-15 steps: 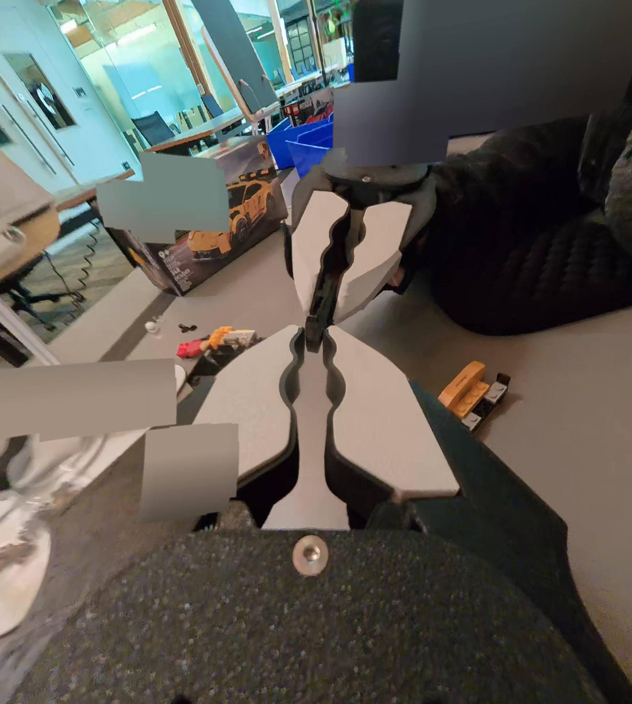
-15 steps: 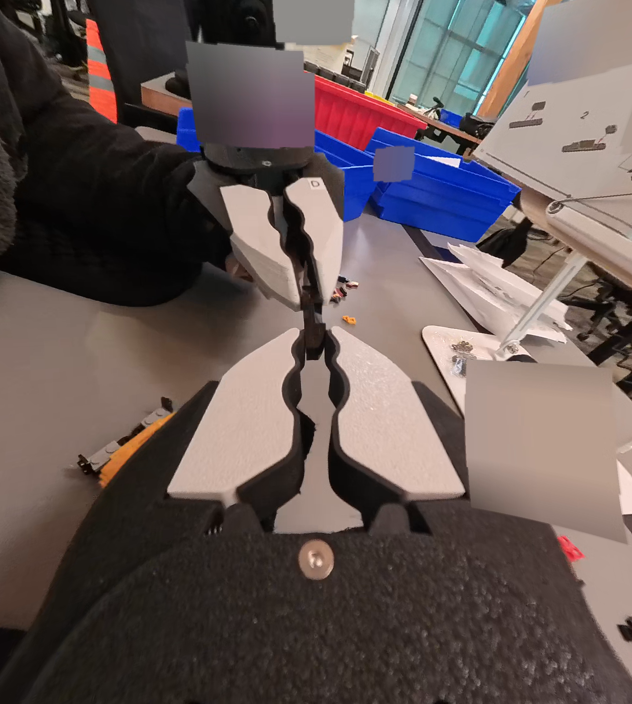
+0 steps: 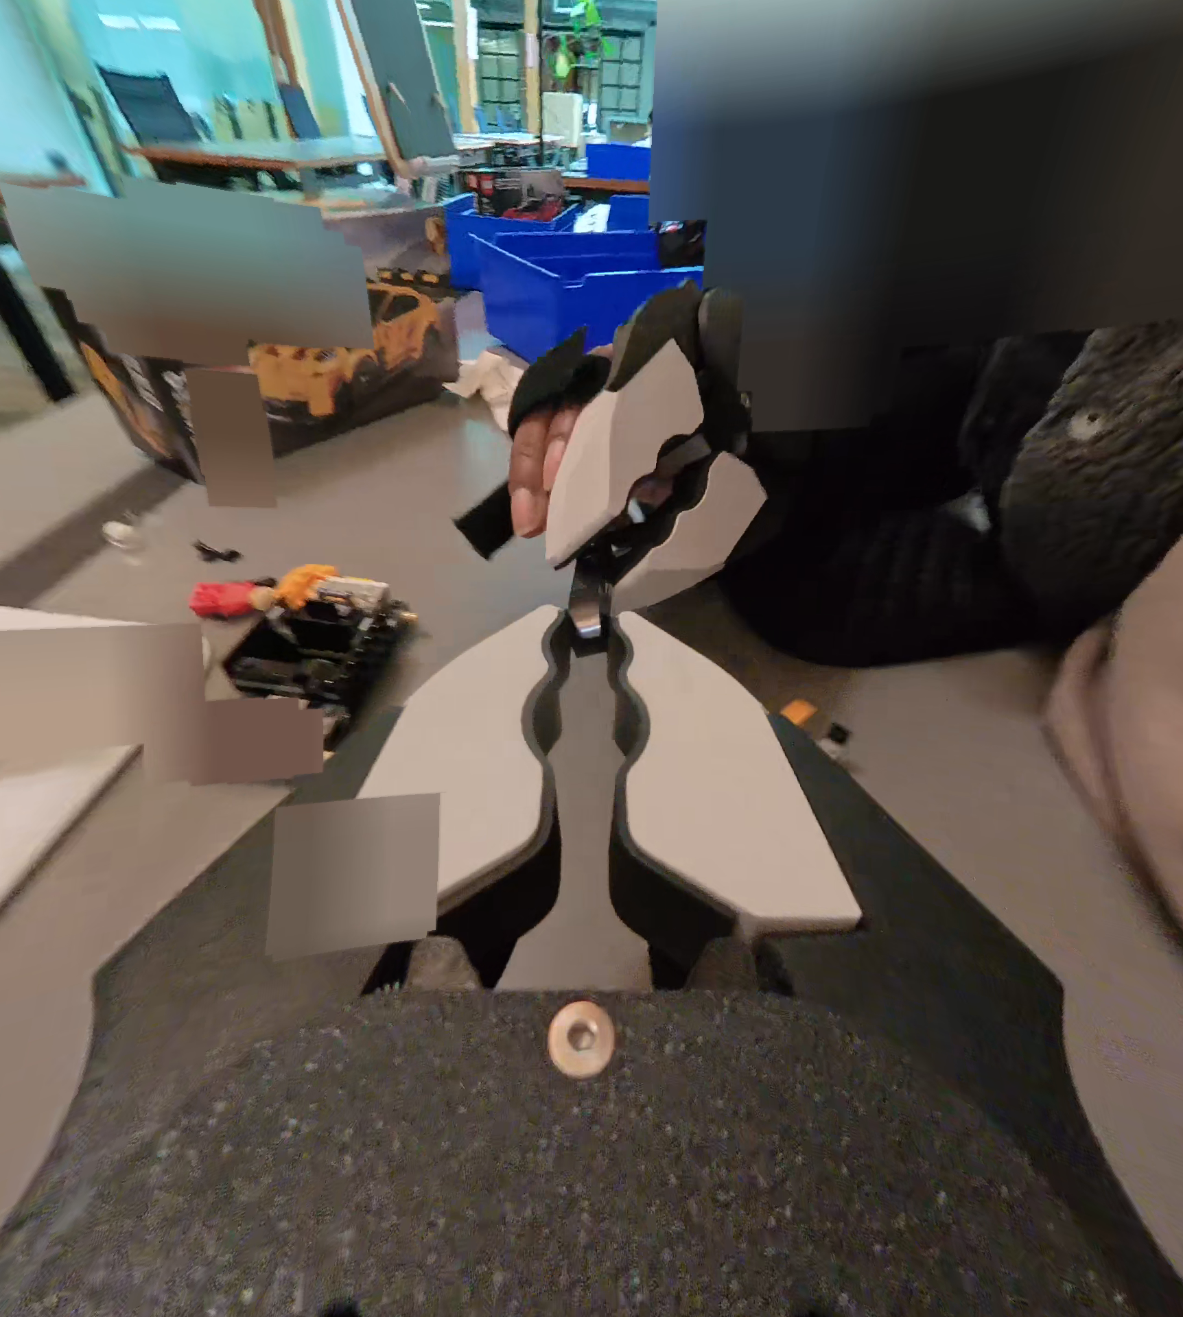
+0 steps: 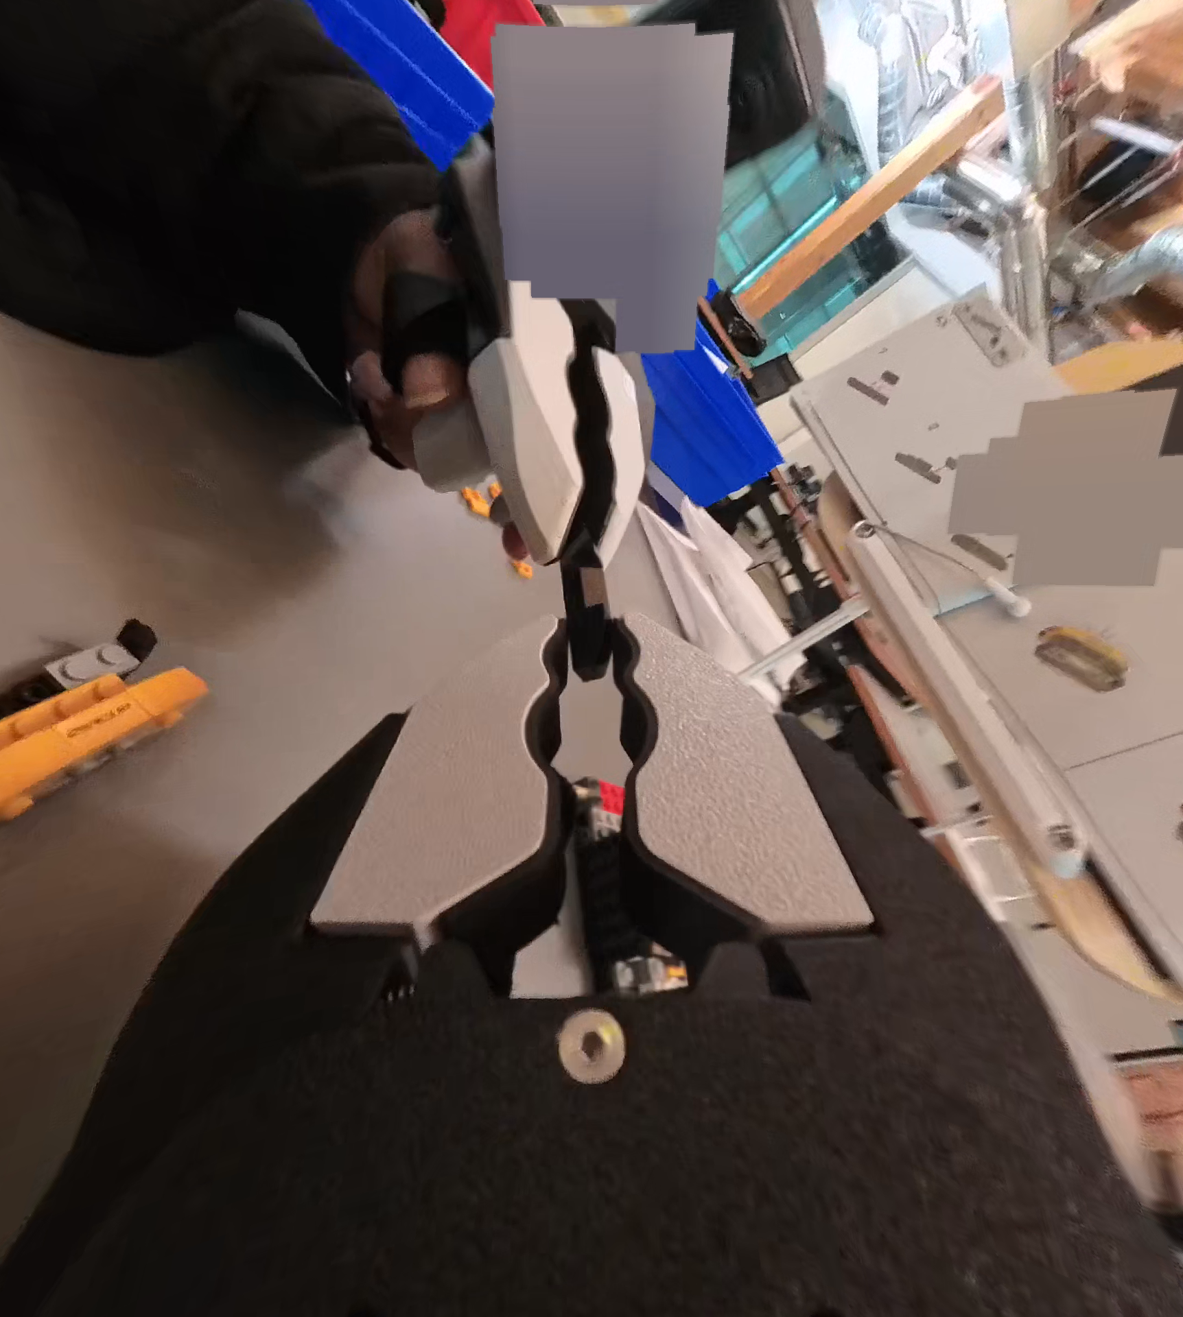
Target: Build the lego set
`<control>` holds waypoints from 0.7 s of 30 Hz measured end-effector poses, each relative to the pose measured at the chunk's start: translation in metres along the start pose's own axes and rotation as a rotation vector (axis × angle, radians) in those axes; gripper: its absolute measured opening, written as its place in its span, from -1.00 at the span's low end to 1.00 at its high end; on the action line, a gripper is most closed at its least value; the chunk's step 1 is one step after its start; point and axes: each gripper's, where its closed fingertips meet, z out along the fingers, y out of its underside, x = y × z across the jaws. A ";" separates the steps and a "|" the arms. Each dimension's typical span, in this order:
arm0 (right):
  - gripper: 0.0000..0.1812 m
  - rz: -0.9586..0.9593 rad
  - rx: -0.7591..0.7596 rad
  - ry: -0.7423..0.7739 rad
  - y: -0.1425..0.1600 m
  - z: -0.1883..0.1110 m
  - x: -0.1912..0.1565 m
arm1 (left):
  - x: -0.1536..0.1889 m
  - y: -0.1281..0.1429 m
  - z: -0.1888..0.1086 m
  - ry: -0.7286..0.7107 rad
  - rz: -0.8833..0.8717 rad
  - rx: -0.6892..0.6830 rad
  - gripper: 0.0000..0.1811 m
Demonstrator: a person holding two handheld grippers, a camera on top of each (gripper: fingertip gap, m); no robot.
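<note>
The left gripper (image 3: 585,627) and the right gripper (image 4: 589,645) meet tip to tip above the grey worktop (image 3: 931,748), the jaws of each clenched on opposite ends of one small black lego piece (image 4: 585,620) (a pale grey face shows on it). Beside them lie a black partial build (image 3: 318,652) and an orange-and-black assembly (image 4: 54,734). Farther back stand the set's box (image 3: 353,370) and blue bins (image 3: 574,285).

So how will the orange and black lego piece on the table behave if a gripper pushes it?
The orange and black lego piece lies long and flat, so it would probably slide, not roll. It looks rigid. It seems built from several bricks, so a hard push might separate them.
</note>
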 end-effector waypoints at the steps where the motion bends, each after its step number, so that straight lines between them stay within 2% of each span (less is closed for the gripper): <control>1: -0.83 0.066 0.005 -0.032 0.001 0.000 -0.001 | -0.002 0.000 -0.001 -0.036 0.070 -0.008 -0.89; 4: -0.69 0.346 0.040 -0.171 0.000 -0.002 -0.004 | -0.003 0.000 -0.002 -0.102 0.258 -0.021 -0.90; 7: -0.70 0.521 0.055 -0.261 -0.001 -0.003 -0.006 | -0.001 0.001 0.000 -0.125 0.372 -0.044 -0.90; 11: -0.87 0.559 0.051 -0.295 -0.003 -0.002 -0.010 | 0.003 0.004 0.001 -0.122 0.428 -0.064 -0.90; 16: -0.91 0.563 0.014 -0.317 0.002 -0.001 -0.014 | -0.003 0.012 0.003 -0.125 0.369 -0.102 -0.89; 21: -0.91 0.586 -0.152 -0.391 0.028 0.003 -0.032 | -0.014 0.039 0.008 -0.121 0.266 -0.207 -0.82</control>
